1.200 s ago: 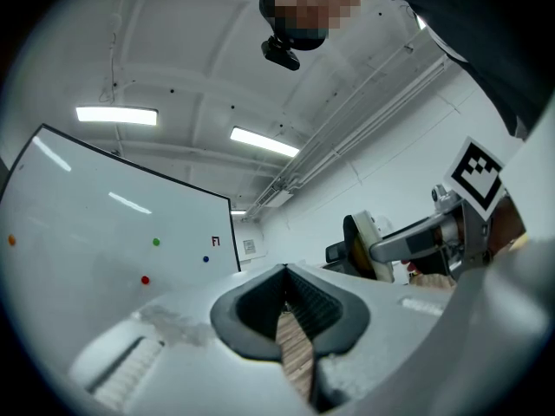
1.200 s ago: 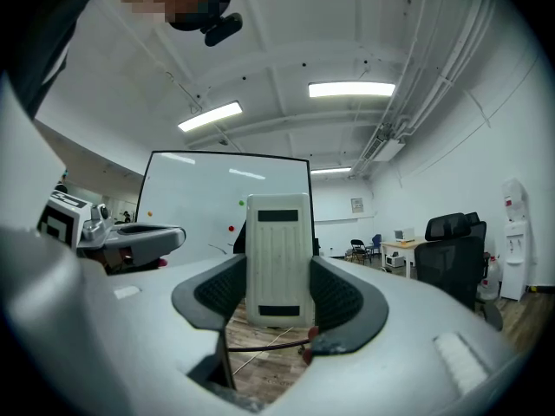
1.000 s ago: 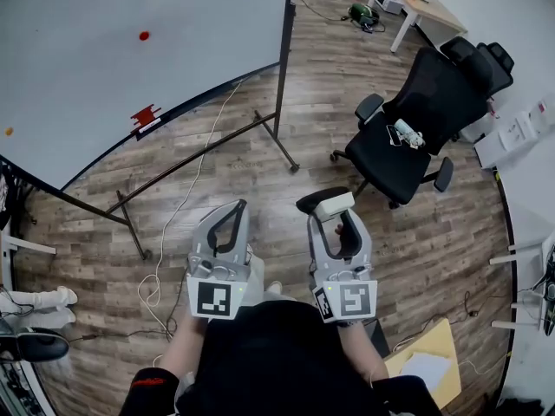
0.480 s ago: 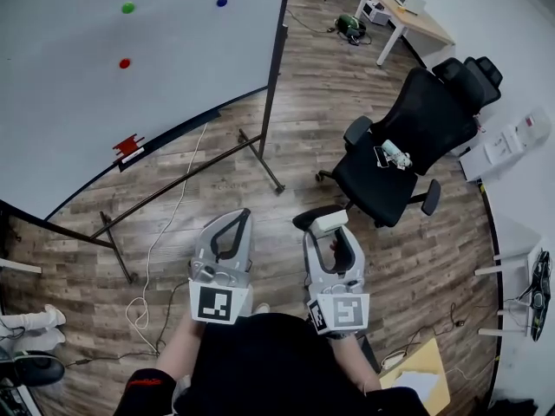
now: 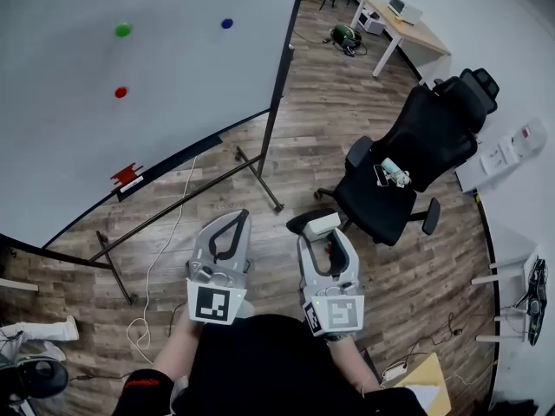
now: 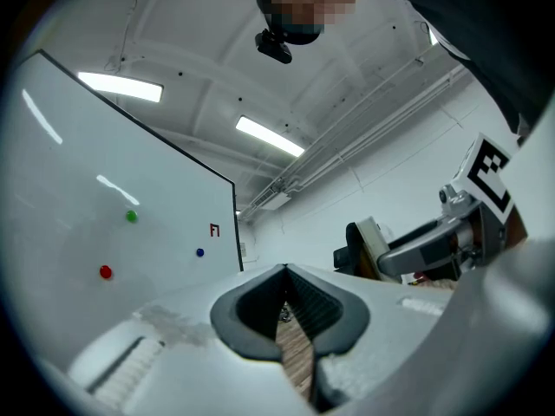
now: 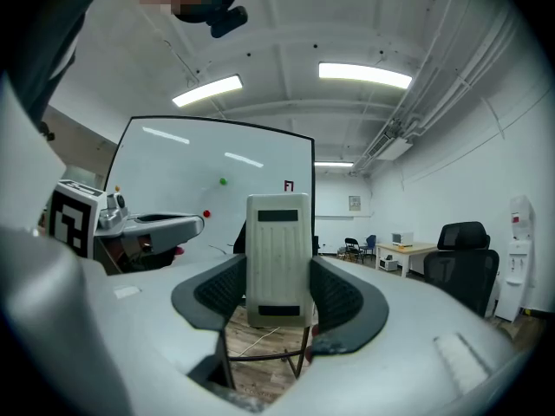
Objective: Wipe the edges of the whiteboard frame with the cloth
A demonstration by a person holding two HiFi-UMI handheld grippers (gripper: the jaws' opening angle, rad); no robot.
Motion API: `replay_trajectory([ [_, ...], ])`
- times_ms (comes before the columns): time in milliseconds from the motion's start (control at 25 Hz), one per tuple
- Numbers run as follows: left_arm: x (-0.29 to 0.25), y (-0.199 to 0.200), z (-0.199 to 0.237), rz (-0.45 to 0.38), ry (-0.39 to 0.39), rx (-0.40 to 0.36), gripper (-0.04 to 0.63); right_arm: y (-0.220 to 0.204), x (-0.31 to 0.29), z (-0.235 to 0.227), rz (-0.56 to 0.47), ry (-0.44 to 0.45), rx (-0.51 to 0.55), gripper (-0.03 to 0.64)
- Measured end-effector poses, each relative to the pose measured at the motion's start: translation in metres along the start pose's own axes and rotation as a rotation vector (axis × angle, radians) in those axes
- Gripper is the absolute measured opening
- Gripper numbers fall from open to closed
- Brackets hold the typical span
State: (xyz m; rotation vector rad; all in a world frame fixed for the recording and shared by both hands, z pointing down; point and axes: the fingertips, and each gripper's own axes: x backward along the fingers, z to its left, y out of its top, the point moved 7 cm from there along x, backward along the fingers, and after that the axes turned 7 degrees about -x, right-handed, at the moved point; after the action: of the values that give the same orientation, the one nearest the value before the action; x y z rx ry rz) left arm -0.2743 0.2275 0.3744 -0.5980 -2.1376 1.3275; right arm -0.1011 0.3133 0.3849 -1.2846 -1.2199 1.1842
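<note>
The whiteboard (image 5: 130, 102) stands ahead on the left, its dark frame edge (image 5: 290, 33) running down its right side; it also shows in the left gripper view (image 6: 104, 224) and the right gripper view (image 7: 217, 176). My right gripper (image 5: 323, 230) is shut on a pale ribbed eraser block (image 5: 321, 224) with a dark underside, held upright between the jaws (image 7: 277, 258). My left gripper (image 5: 232, 220) is shut and holds nothing (image 6: 284, 271). Both grippers hang close to my body, well short of the board. No cloth is visible.
A black office chair (image 5: 408, 159) with a small object on its seat stands to the right. The board's stand legs (image 5: 173, 199) and a white cable (image 5: 160, 250) cross the wooden floor. A desk (image 5: 406, 20) is at the far right. Coloured magnets (image 5: 122, 30) dot the board.
The head view has tilted upward, so the board and chair sit lower in the picture and more of the board shows. Both grippers keep their pose; the eraser stays held.
</note>
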Motion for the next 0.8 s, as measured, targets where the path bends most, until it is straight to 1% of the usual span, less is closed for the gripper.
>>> replay_trajectory([
  [240,-0.010,-0.015,0.038,-0.020,0.005,-0.026,0.002,-0.002,-0.040,0.019,-0.015,0.006,0.006,0.236],
  [400,-0.012,-0.024,0.057,-0.007,0.017,-0.024,0.002,-0.002,-0.058,0.027,-0.014,0.011,0.014,0.236],
  [560,-0.015,-0.028,0.071,-0.014,0.023,-0.048,0.002,0.000,-0.077,0.030,-0.023,0.007,0.015,0.236],
  [800,-0.029,-0.036,0.085,0.000,0.053,-0.074,0.002,0.003,-0.105,0.023,-0.042,0.039,0.019,0.236],
])
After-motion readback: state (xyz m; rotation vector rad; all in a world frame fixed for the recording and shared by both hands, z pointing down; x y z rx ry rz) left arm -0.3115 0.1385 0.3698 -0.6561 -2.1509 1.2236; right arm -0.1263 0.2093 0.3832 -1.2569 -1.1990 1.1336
